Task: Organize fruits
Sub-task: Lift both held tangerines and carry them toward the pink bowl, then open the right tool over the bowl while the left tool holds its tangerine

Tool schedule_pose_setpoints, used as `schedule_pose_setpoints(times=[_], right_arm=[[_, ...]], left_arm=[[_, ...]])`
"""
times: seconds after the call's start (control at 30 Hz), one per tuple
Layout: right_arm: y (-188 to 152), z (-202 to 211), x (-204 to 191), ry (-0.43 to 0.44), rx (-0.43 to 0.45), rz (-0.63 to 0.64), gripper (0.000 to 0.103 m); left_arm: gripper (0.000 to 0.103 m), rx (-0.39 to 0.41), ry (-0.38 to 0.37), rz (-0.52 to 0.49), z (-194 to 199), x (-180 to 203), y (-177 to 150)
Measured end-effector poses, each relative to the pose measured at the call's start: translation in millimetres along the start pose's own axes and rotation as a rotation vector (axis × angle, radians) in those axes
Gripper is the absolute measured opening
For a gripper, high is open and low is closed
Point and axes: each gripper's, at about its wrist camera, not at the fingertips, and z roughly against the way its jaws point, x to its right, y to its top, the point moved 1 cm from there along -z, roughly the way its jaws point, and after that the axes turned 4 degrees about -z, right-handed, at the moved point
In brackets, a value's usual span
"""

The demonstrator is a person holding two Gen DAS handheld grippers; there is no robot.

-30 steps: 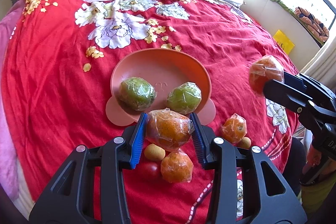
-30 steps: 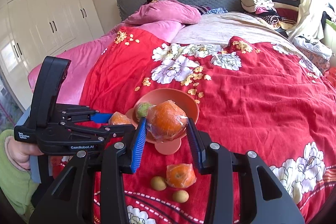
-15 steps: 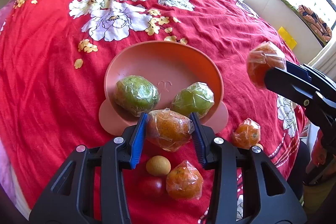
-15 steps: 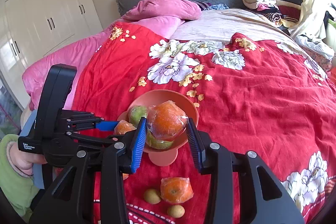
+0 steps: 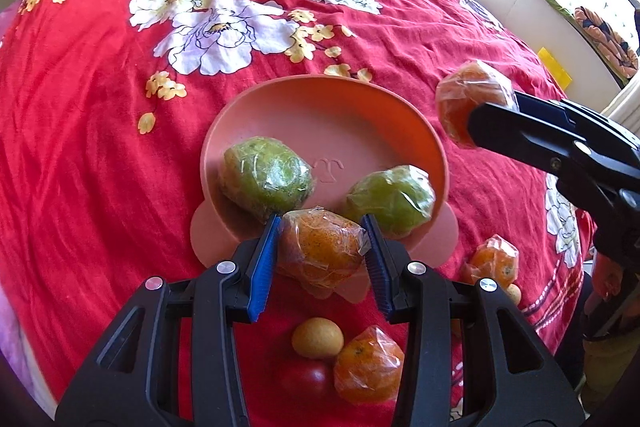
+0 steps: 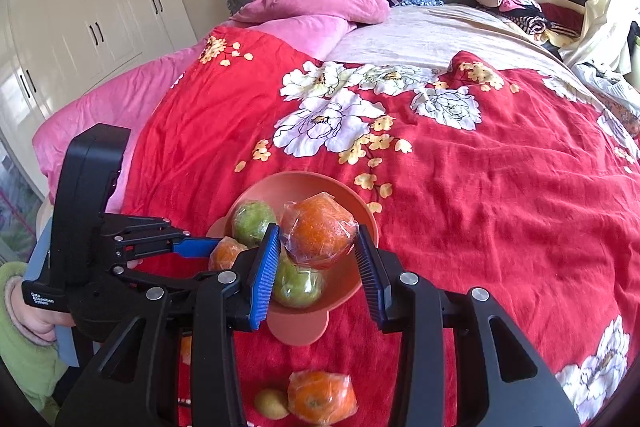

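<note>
Both hands have come closer to the pink bowl [image 5: 324, 131] since a moment ago, each carrying a wrapped orange; from the left wrist, the left gripper [image 5: 322, 251] squeezes its orange [image 5: 320, 251] tight just over the near rim of the bowl, two green fruits [image 5: 266, 179] sit inside, and loose fruit [image 5: 368, 369] lies on the red blanket [image 5: 100, 147] on the near side of the bowl; from the right wrist, the right gripper [image 6: 316, 247] pinches its own orange [image 6: 318, 231] right above the bowl, so I think it is nearer to dropping in.
</note>
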Motion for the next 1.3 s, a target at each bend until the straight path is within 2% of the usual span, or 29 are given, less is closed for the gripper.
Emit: schedule_pose_setpoints(times=[0.4,1.3], right_arm=[[6.8,-35.7,4.1,0.023,-0.082,0.008,0.037],[6.6,-73.2,0.9,-0.009,-0.168,0.049,0.037]], left_arm=[[0.033,0.000,0.010,0.013,-8.6,-11.6,6.8],[0.033,0.000,-0.003,0.013,-13.9,-11.6,5.7]])
